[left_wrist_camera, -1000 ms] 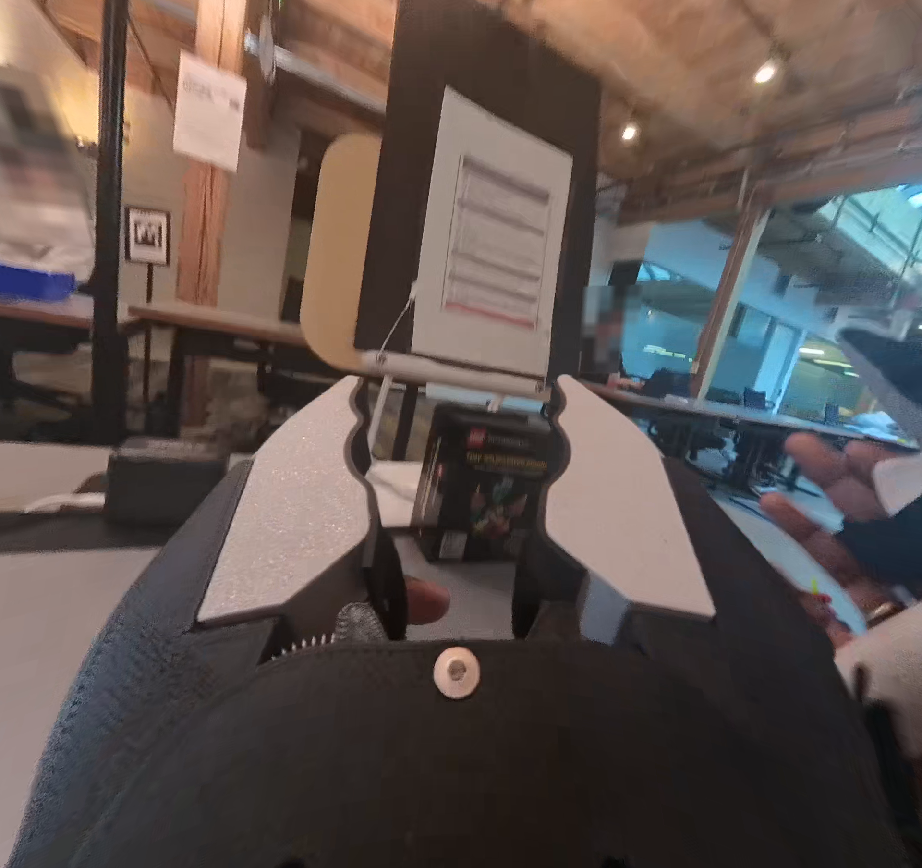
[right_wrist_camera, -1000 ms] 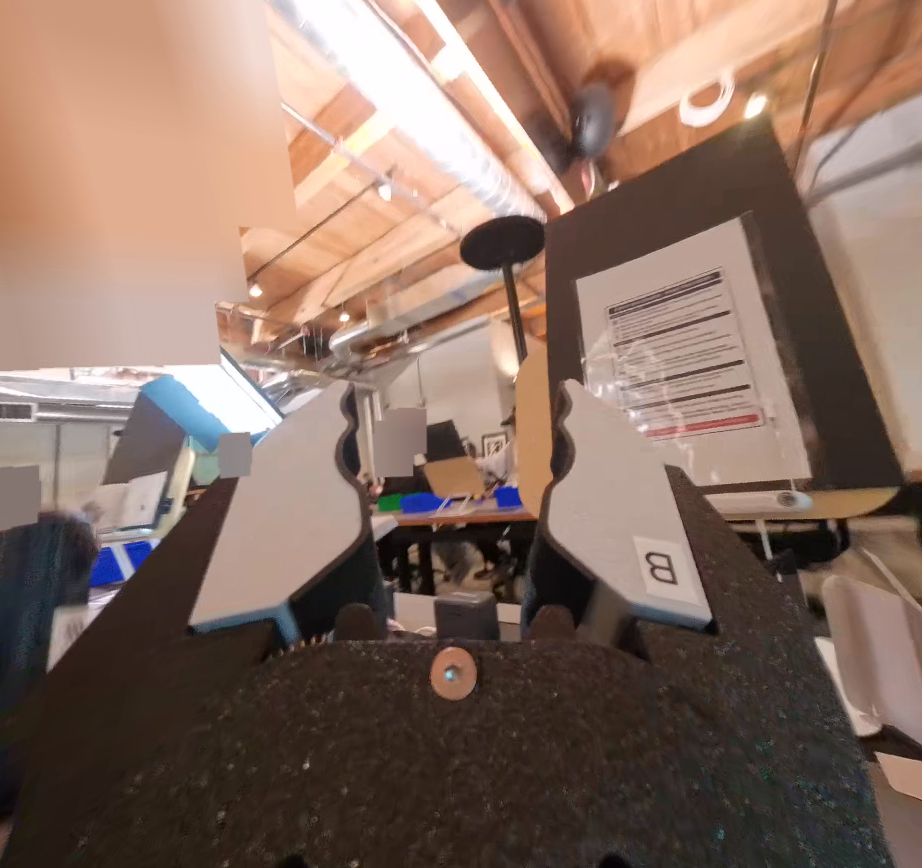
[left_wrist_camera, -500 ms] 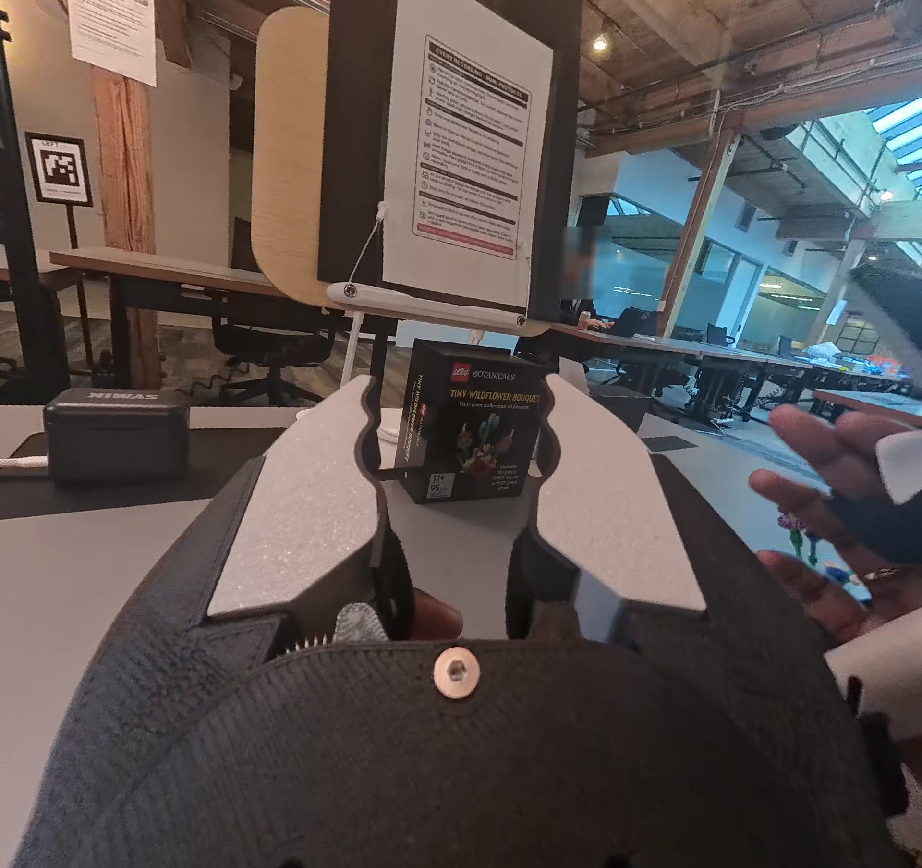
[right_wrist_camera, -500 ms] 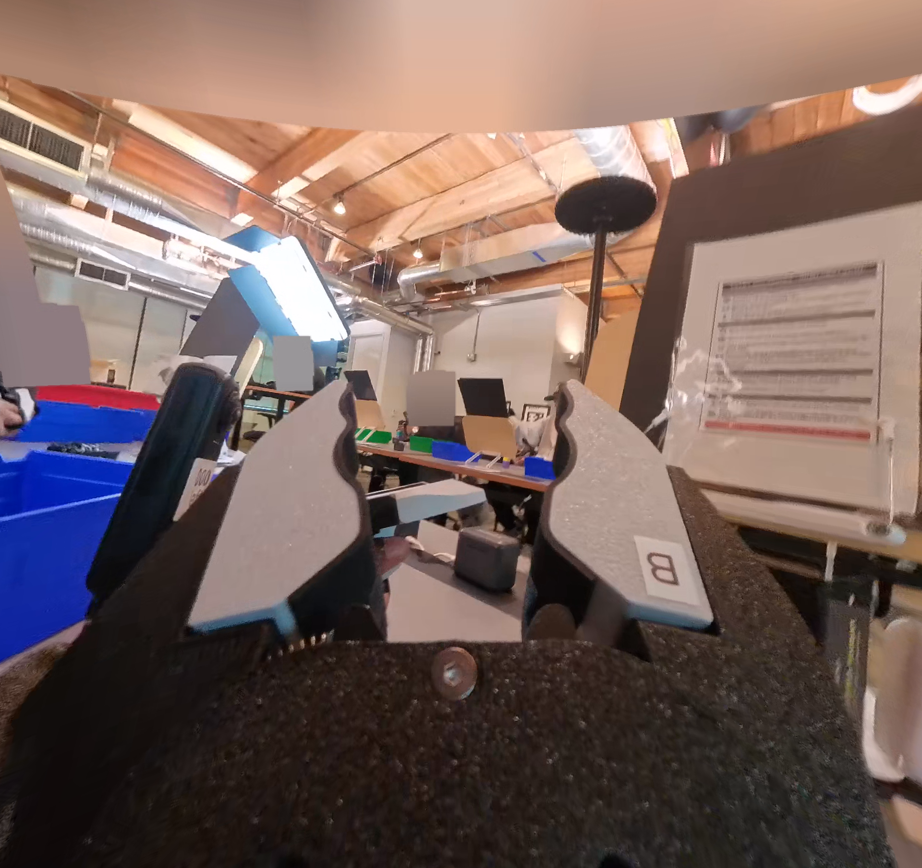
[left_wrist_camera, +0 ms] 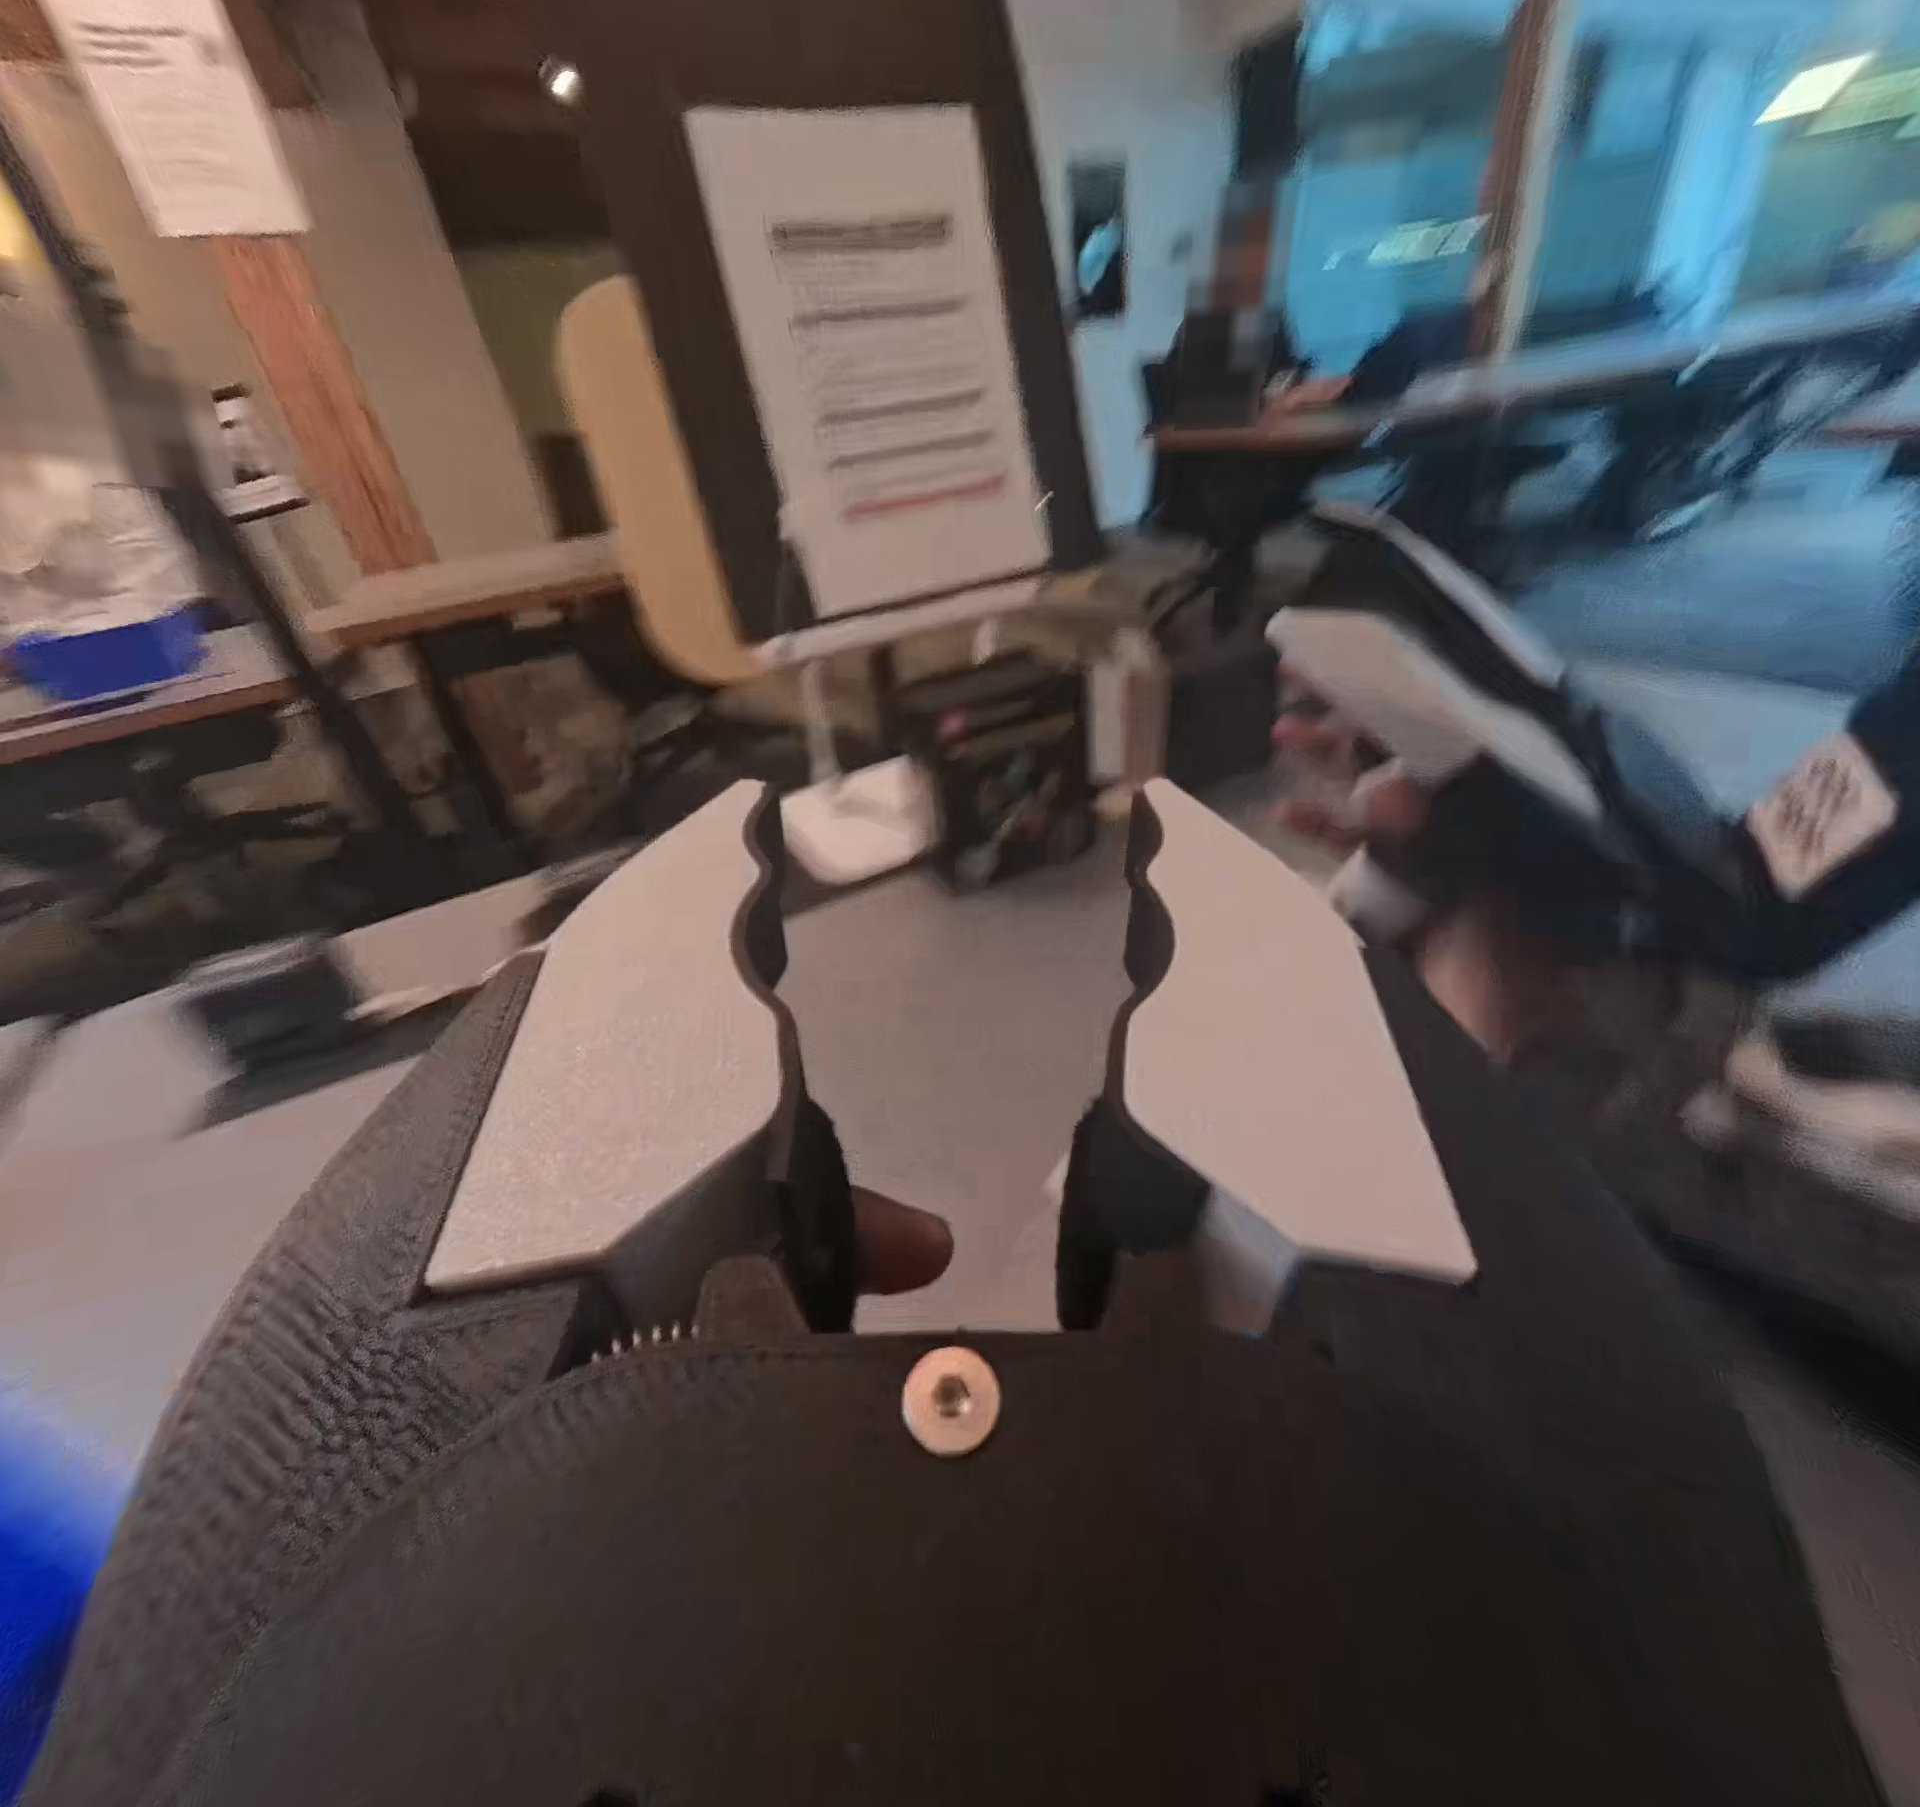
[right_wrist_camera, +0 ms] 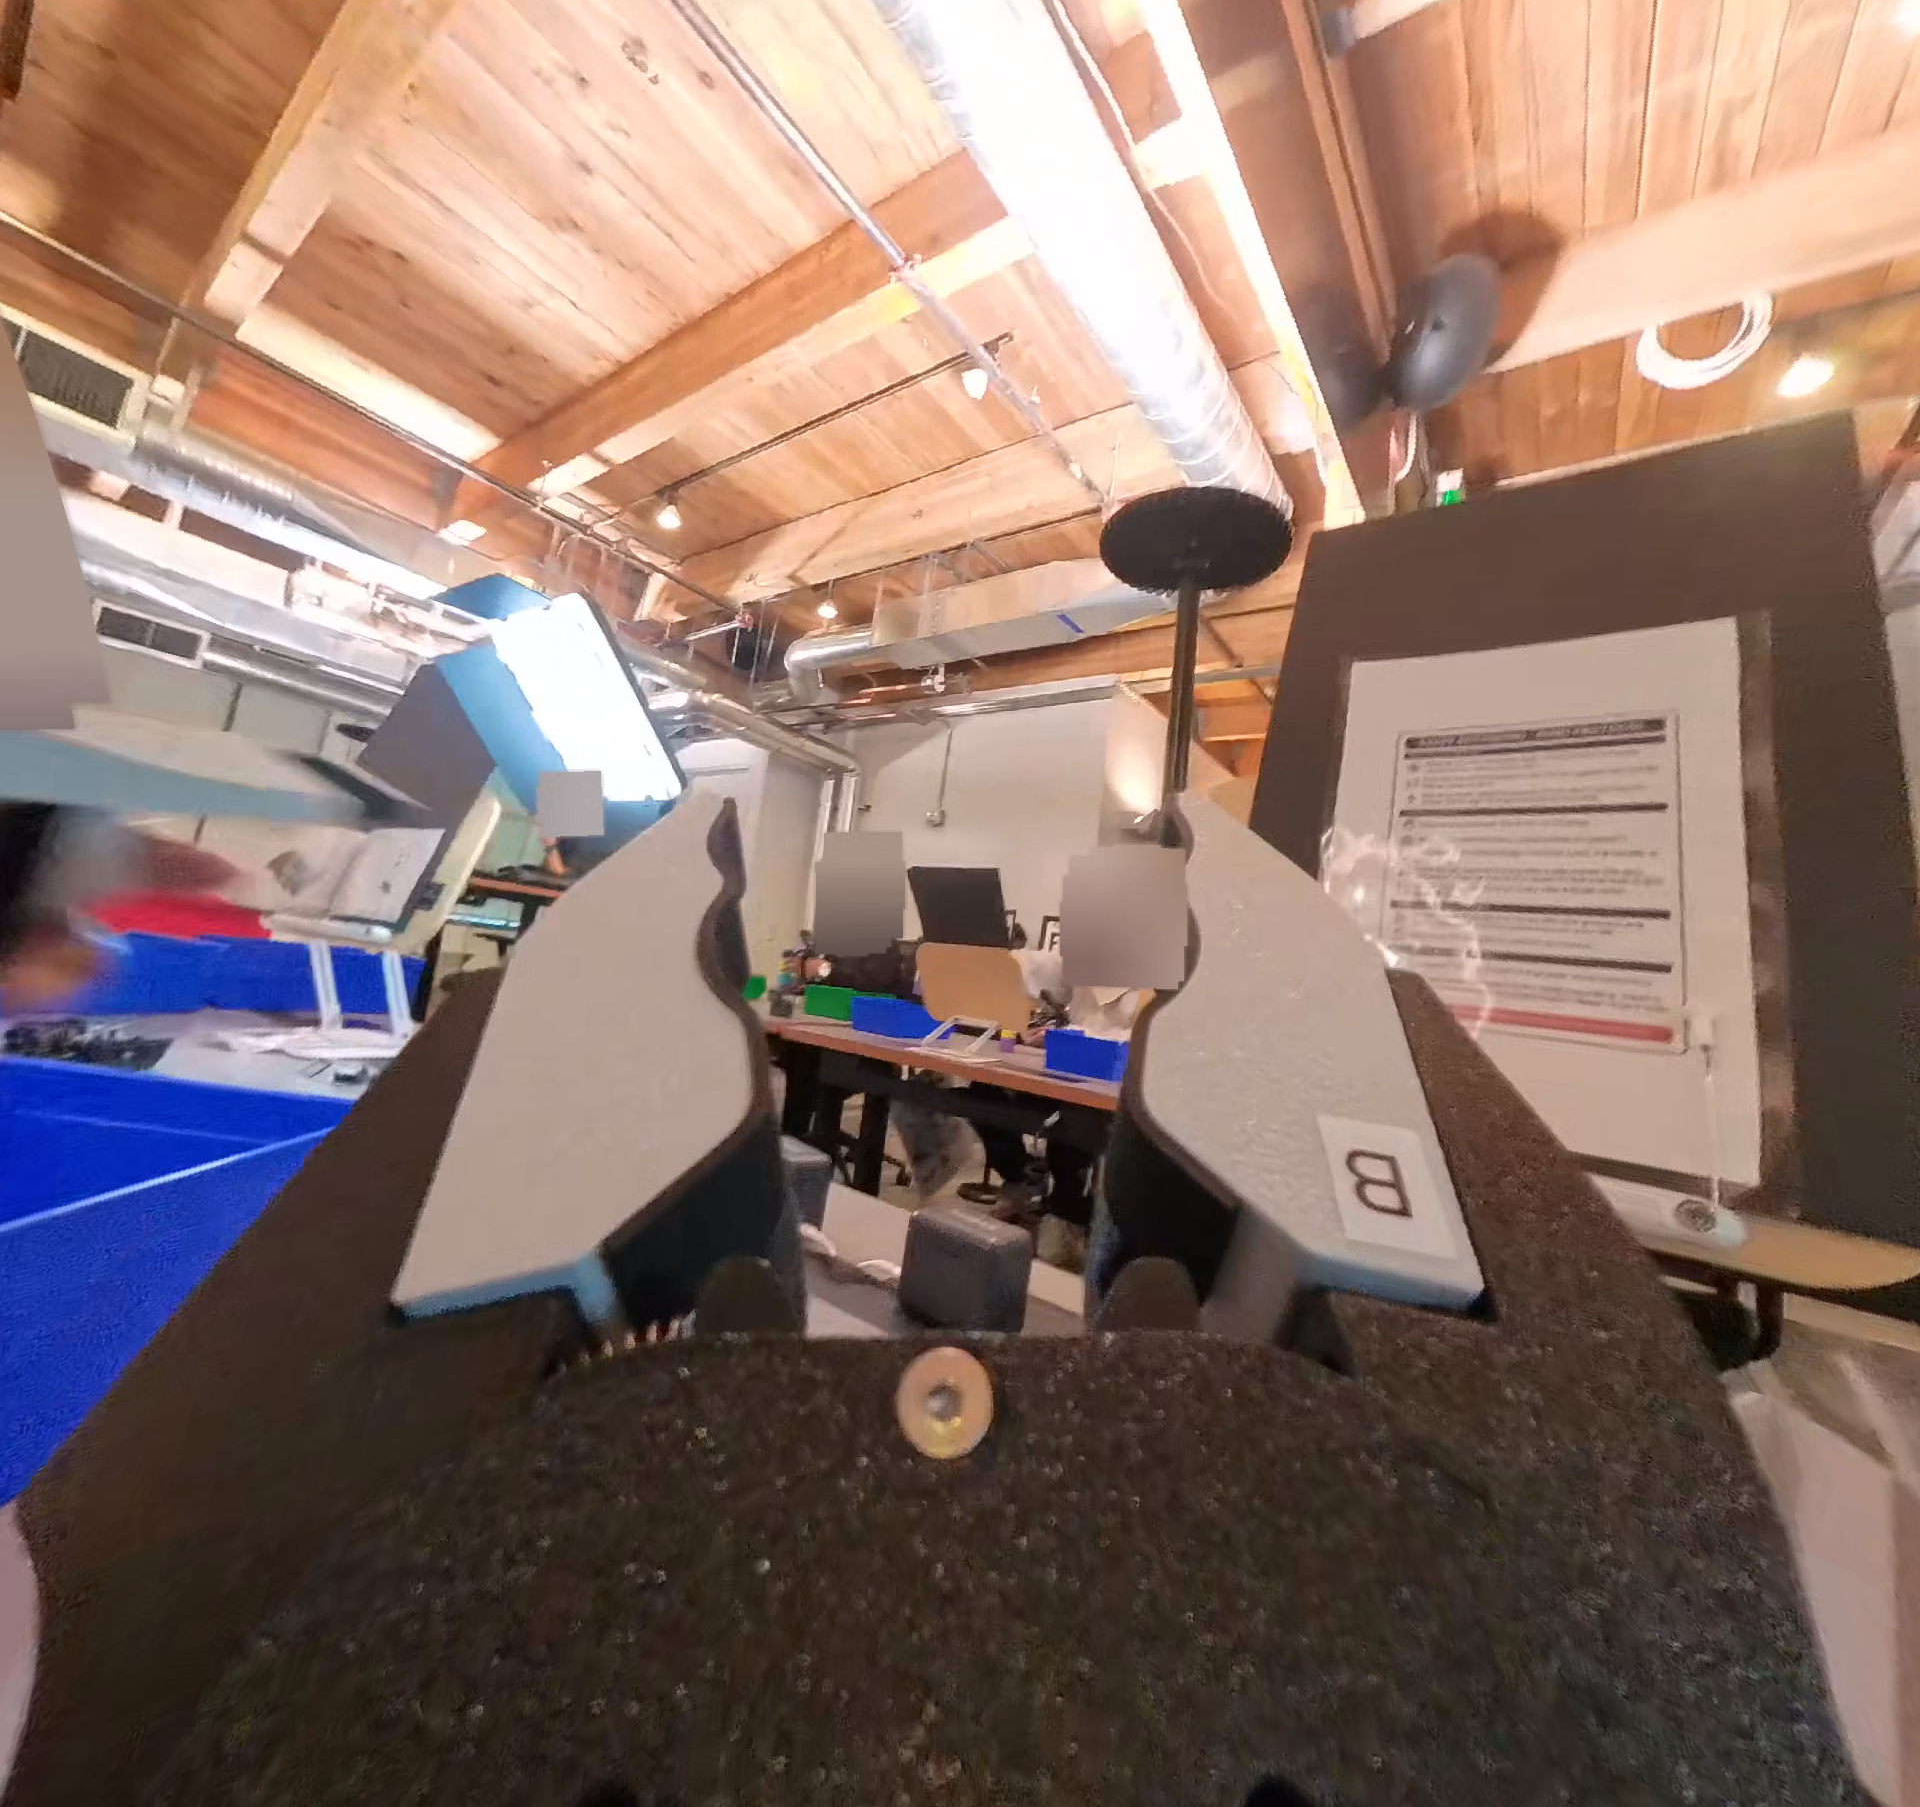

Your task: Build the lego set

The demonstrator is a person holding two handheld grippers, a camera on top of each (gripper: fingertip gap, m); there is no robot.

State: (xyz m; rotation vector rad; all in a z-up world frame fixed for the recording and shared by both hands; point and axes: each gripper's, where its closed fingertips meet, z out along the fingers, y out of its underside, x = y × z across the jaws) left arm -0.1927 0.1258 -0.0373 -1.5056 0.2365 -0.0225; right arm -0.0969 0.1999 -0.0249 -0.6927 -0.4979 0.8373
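Lego box [left_wrist_camera: 1003, 781], dark and blurred, stands upright on the grey bench [left_wrist_camera: 935, 1009] just past the left tool [left_wrist_camera: 945, 812], likely parked there as reference; no loose bricks show. Left tool's jaws gape wide, gripping nothing, aimed at the box. Right tool [right_wrist_camera: 956, 822] points up toward the wooden ceiling, jaws equally spread and empty. Building looks not yet begun.

lego box [left_wrist_camera: 1003, 781] on table [left_wrist_camera: 935, 1030] | sign board [left_wrist_camera: 883, 344] behind box | hand [left_wrist_camera: 1455, 884] right
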